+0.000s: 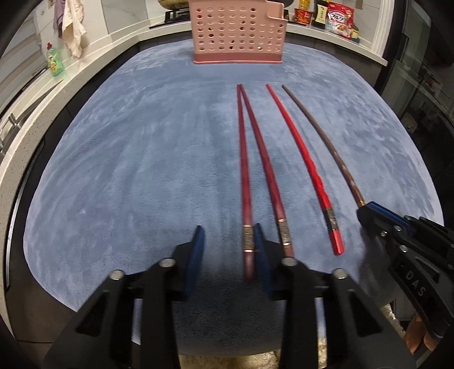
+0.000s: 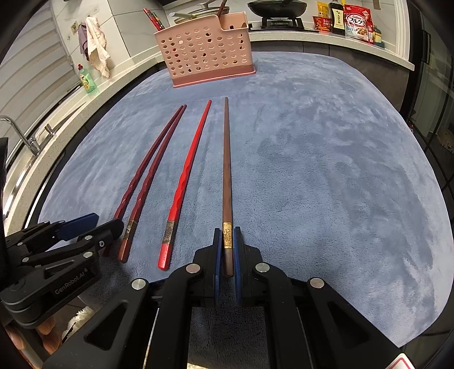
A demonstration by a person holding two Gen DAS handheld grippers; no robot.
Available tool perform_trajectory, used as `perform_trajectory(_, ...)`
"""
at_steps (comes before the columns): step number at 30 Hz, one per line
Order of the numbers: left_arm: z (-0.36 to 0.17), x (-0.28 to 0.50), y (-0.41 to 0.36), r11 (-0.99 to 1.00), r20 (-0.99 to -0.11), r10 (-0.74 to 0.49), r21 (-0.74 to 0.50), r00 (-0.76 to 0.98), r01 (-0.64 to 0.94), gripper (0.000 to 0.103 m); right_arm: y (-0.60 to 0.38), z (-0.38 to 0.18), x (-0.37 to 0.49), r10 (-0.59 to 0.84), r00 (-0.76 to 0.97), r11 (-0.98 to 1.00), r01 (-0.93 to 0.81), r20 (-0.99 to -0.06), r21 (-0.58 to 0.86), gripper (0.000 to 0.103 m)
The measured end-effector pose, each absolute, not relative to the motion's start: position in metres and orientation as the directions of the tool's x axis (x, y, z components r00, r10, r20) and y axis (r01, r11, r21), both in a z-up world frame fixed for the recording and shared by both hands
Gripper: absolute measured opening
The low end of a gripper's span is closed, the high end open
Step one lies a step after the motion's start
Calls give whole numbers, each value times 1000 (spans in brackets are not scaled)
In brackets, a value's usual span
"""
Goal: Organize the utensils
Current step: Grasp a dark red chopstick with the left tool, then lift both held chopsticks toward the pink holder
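Observation:
Four chopsticks lie side by side on a blue cloth. My left gripper is open around the handle end of the leftmost dark red chopstick, which lies against the right pad; the left pad stands clear of it. A second dark red chopstick and a bright red one lie further right. My right gripper is shut on the brown chopstick at its gold band. A pink perforated utensil basket stands at the far end, with utensils in it.
A green dish soap bottle and a faucet are on the left counter. A pan on the stove and food packages are behind the basket. The cloth's right side is bare.

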State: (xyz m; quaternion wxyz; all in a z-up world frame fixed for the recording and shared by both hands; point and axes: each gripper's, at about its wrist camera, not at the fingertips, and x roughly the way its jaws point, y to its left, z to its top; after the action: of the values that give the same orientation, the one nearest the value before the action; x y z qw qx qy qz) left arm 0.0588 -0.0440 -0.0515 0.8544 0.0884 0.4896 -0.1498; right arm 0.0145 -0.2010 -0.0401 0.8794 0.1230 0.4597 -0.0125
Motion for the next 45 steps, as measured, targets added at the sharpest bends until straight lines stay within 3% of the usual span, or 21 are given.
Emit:
perform_trajectory(5,-51,58,-44,934,-866,-195,-21,460,356,7,-201,-40,15,91,576,970,135,-812,205,7)
perform_trajectory(18,-11,61,-26,937,-835,-268,-110,481,332,7,-210,-11,13,104,620,965,126,-778,229,7)
perform_trajectory(32,87,114,-9,952,-694,-277,-106,665,286,7,-247,95,49,68,786,963,109,-614,245,7)
perform_trajectory(45,156,194,-18,957,-595,-278,-106,754,269,7,-270,159,116,53,869,961,90,-491,263,7)
